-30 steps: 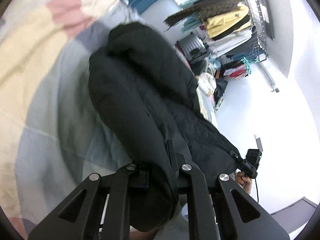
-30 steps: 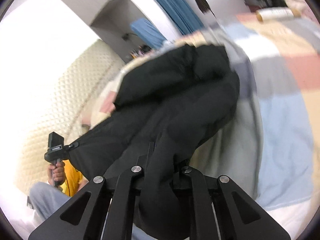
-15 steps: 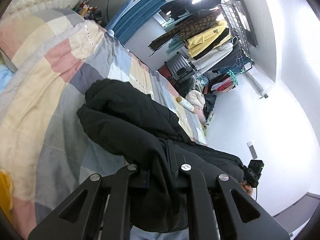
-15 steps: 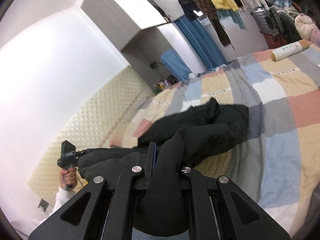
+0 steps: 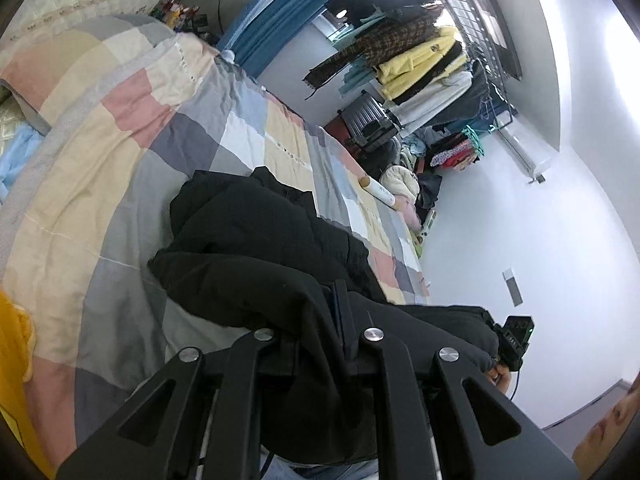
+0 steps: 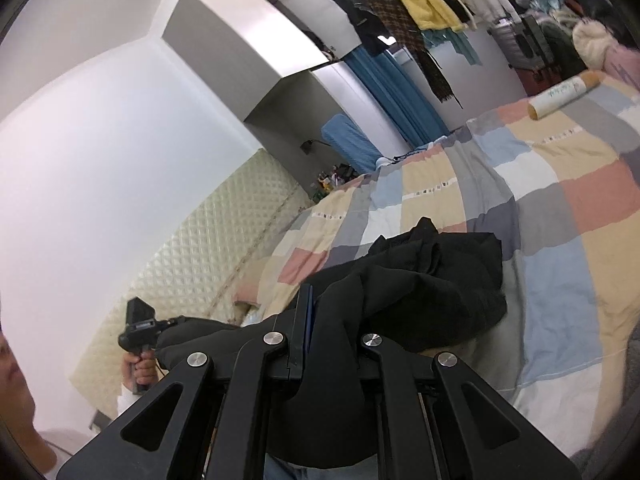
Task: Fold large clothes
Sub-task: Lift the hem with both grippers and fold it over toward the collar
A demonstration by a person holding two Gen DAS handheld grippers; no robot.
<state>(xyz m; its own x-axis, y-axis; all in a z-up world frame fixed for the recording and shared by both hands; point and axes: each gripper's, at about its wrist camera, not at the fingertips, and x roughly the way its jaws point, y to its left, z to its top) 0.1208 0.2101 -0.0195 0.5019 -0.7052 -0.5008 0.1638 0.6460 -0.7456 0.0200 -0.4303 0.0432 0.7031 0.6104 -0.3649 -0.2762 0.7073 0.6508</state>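
Note:
A large black coat [image 5: 256, 248] hangs between my two grippers, its far part bunched on the checked bedspread [image 5: 120, 128]. My left gripper [image 5: 340, 304] is shut on one edge of the coat, cloth draped over its fingers. My right gripper [image 6: 310, 308] is shut on another edge of the black coat [image 6: 432, 288], held above the bedspread [image 6: 560, 184]. Each view shows the other gripper out at the end of the stretched cloth: the right one [image 5: 514, 336] and the left one [image 6: 138, 324].
A cardboard tube [image 5: 378, 192] lies on the far part of the bed; it also shows in the right wrist view [image 6: 560, 94]. A clothes rack with hanging garments [image 5: 420, 52] and a suitcase [image 5: 366, 114] stand beyond the bed. A padded headboard [image 6: 208, 264] lines the wall.
Both grippers have risen and pulled back from the bed with the coat in them. More of the bedspread and room shows, and the coat now stretches out between the grippers.

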